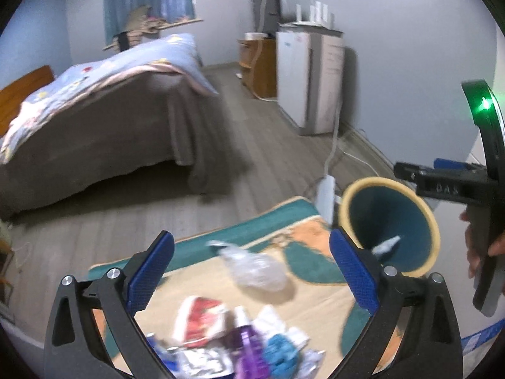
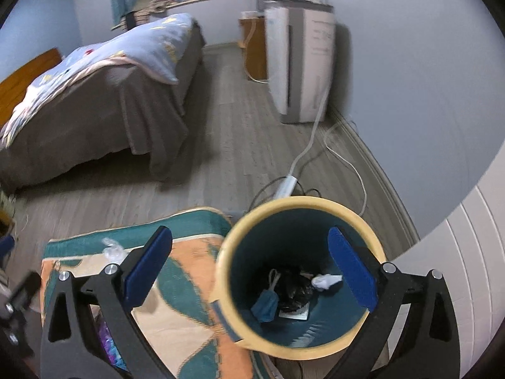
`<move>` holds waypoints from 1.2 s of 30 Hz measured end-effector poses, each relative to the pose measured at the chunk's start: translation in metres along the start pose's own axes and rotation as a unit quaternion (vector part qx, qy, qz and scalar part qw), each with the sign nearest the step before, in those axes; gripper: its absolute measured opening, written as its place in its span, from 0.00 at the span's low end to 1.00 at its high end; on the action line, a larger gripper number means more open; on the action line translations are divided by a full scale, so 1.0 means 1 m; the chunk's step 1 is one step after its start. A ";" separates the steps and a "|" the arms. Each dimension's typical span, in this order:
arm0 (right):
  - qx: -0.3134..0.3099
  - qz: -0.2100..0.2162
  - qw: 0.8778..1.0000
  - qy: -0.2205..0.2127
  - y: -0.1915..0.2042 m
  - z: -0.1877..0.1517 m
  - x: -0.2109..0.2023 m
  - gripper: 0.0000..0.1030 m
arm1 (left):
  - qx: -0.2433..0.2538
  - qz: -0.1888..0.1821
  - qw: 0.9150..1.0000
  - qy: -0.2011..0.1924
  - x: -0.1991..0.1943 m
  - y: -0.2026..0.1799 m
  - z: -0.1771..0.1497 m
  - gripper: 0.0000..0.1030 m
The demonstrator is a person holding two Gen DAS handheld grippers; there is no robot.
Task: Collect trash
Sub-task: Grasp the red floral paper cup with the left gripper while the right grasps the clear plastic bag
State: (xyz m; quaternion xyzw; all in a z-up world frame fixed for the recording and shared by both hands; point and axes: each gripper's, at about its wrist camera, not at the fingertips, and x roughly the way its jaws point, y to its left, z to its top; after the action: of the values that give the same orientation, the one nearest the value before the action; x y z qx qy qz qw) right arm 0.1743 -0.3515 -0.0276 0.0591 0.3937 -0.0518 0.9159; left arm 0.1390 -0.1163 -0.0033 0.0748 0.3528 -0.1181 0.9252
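My left gripper (image 1: 252, 271) is open and empty above a green and orange rug (image 1: 315, 309). Below it on the rug lie a crumpled clear plastic bottle (image 1: 255, 271), a red and white packet (image 1: 202, 319), a purple bottle (image 1: 249, 344), a blue cloth (image 1: 279, 353) and white tissues. My right gripper (image 2: 251, 268) hangs open and empty over a teal bin with a yellow rim (image 2: 303, 200). In the bin lie a blue mask (image 2: 265, 306), a black bag (image 2: 293, 287) and a white tissue (image 2: 325, 281). The left wrist view shows the bin (image 1: 388, 186) at the right, with a hand (image 1: 492, 246) holding the right gripper's handle.
A bed (image 1: 110, 120) with a brown cover stands at the left. A white cabinet (image 1: 306, 79) and a wooden desk (image 1: 258, 63) line the right wall. A power strip (image 2: 285, 186) with cables lies on the wooden floor just behind the bin. A clear scrap (image 2: 113, 249) lies on the rug (image 2: 176, 300).
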 end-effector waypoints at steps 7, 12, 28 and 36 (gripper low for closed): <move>-0.044 0.016 0.999 -0.006 0.042 -0.005 -0.008 0.94 | -0.036 0.035 0.999 -0.010 -0.024 0.048 -0.027 0.95; -0.080 0.026 0.996 0.008 0.064 -0.016 0.005 0.94 | -0.061 0.042 0.997 0.000 -0.023 0.072 -0.037 0.95; -0.102 0.025 0.990 0.098 0.109 -0.036 0.095 0.94 | -0.051 0.020 0.996 0.076 0.053 0.103 -0.064 0.95; -0.141 0.039 0.979 0.139 0.136 -0.048 0.125 0.94 | -0.037 -0.025 0.984 0.172 0.102 0.094 -0.097 0.95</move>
State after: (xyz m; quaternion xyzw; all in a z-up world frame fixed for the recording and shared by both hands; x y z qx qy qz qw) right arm 0.2449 -0.2164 -0.1423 -0.0490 0.5180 0.0488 0.8526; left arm 0.1770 -0.0214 -0.1380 0.0510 0.5127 -0.1131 0.8495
